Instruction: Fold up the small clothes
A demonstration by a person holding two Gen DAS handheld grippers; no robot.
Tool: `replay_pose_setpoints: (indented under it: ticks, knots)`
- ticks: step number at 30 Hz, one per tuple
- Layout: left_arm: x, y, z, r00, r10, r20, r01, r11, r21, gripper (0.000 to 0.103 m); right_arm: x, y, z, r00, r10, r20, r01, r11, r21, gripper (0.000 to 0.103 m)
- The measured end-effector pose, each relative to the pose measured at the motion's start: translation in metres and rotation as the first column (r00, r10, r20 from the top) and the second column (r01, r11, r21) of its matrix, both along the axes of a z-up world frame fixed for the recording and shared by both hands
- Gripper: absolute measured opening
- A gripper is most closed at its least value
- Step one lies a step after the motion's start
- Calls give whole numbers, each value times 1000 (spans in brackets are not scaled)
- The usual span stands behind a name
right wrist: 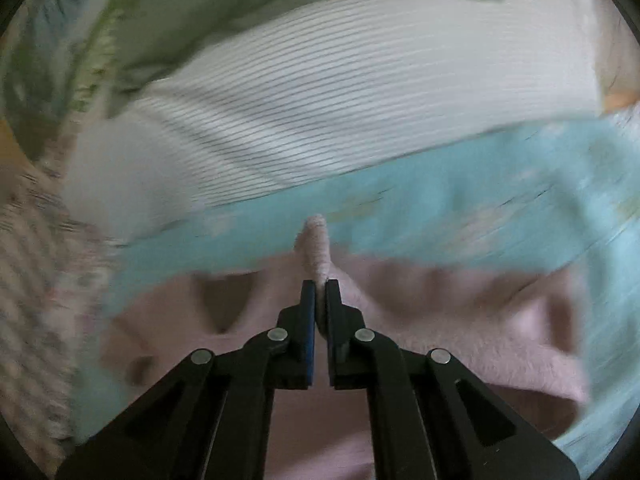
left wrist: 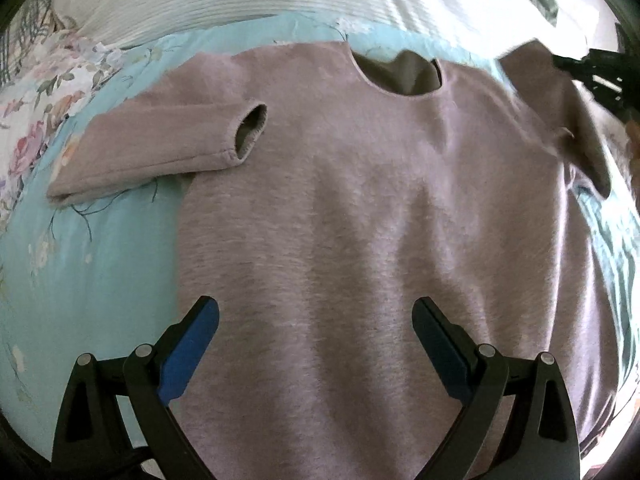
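A small mauve fleece sweater (left wrist: 340,208) lies flat on a light blue floral bedsheet (left wrist: 92,264). Its left sleeve (left wrist: 160,148) is folded in across the chest, cuff opening facing the neckline (left wrist: 400,74). My left gripper (left wrist: 316,312) hovers open and empty over the sweater's lower body. My right gripper (right wrist: 320,286) is shut on a pinch of the sweater's right sleeve (right wrist: 316,248) and holds it lifted. That raised sleeve (left wrist: 560,112) and the right gripper's dark body (left wrist: 596,72) show at the far right of the left wrist view. The right wrist view is motion-blurred.
A white ribbed pillow or blanket (left wrist: 224,0) lies beyond the sweater, also in the right wrist view (right wrist: 340,100). Green fabric (right wrist: 200,4) lies behind it. A floral quilt part (left wrist: 36,92) is at the left.
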State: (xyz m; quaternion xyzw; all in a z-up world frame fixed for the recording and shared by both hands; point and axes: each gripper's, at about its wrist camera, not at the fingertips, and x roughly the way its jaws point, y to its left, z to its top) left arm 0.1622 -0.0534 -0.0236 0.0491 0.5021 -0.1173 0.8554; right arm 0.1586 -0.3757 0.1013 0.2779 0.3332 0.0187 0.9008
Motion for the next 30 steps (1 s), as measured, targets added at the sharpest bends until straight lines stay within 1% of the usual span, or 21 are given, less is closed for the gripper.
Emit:
replay_pose_setpoints:
  ticks: [2, 4, 5, 6, 7, 9, 12, 14, 15, 16, 17, 19, 20, 21, 22, 24, 25, 26, 27, 28, 30]
  knots:
    - [-3, 6, 4, 1000, 7, 6, -7, 1000, -21, 98, 9, 39, -8, 995, 94, 42, -97, 991, 92, 6]
    - [-4, 15, 8, 1000, 16, 11, -15, 999, -45, 98, 21, 81, -18, 979, 192, 67, -200, 969, 145, 6]
    - [-4, 20, 10, 1000, 20, 16, -19, 998, -56, 98, 27, 93, -22, 972, 223, 72, -232, 959, 161, 6]
    - [-3, 25, 12, 1000, 23, 20, -22, 997, -68, 98, 34, 115, -26, 960, 267, 81, -278, 943, 185, 6]
    - [-5, 31, 14, 999, 27, 24, -24, 996, -81, 98, 38, 128, -30, 956, 283, 80, -294, 938, 187, 6]
    - [-6, 38, 14, 999, 35, 24, -32, 995, -97, 98, 53, 161, -45, 950, 311, 39, -313, 932, 182, 5]
    - [-1, 47, 11, 999, 47, 3, -46, 988, -149, 98, 69, 199, -67, 939, 344, -3, -336, 921, 194, 5]
    - [5, 52, 8, 999, 53, -9, -54, 982, -179, 98, 71, 207, -77, 932, 362, -11, -352, 912, 210, 6]
    - [8, 54, 7, 998, 58, -16, -60, 978, -200, 98, 77, 218, -84, 925, 380, -9, -369, 905, 212, 6]
    - [10, 54, 6, 998, 60, -24, -64, 972, -224, 98, 78, 221, -84, 922, 388, -7, -377, 900, 221, 6]
    - [12, 55, 5, 998, 61, -32, -67, 966, -250, 98, 82, 225, -90, 915, 403, -6, -389, 886, 254, 8]
    - [19, 55, 4, 997, 63, -42, -73, 953, -293, 98, 87, 222, -104, 899, 439, -5, -409, 841, 355, 9]
    - [24, 55, 4, 997, 61, -48, -73, 946, -316, 98, 87, 221, -108, 894, 448, -19, -407, 830, 382, 13]
    - [32, 56, 4, 997, 56, -55, -72, 937, -341, 98, 84, 218, -109, 898, 440, -18, -401, 834, 379, 24]
    - [41, 55, 4, 997, 51, -61, -70, 926, -370, 98, 79, 211, -107, 908, 418, -10, -387, 849, 361, 30]
    - [57, 49, 2, 997, 39, -72, -66, 904, -421, 98, 66, 191, -100, 928, 373, 6, -353, 873, 338, 31]
    - [65, 44, 0, 996, 38, -82, -70, 898, -435, 97, 60, 185, -96, 934, 358, 15, -342, 878, 335, 31]
    - [80, 38, -4, 995, 36, -98, -76, 890, -450, 97, 44, 171, -89, 947, 320, 30, -311, 892, 329, 31]
    - [94, 32, -9, 993, 33, -112, -81, 887, -454, 96, 36, 163, -85, 953, 300, 37, -295, 899, 324, 31]
    - [104, 28, -12, 992, 33, -119, -83, 888, -453, 92, 22, 153, -79, 961, 271, 48, -272, 910, 313, 31]
    - [124, 19, -21, 991, 32, -126, -85, 893, -441, 75, -8, 130, -69, 976, 207, 69, -218, 931, 292, 31]
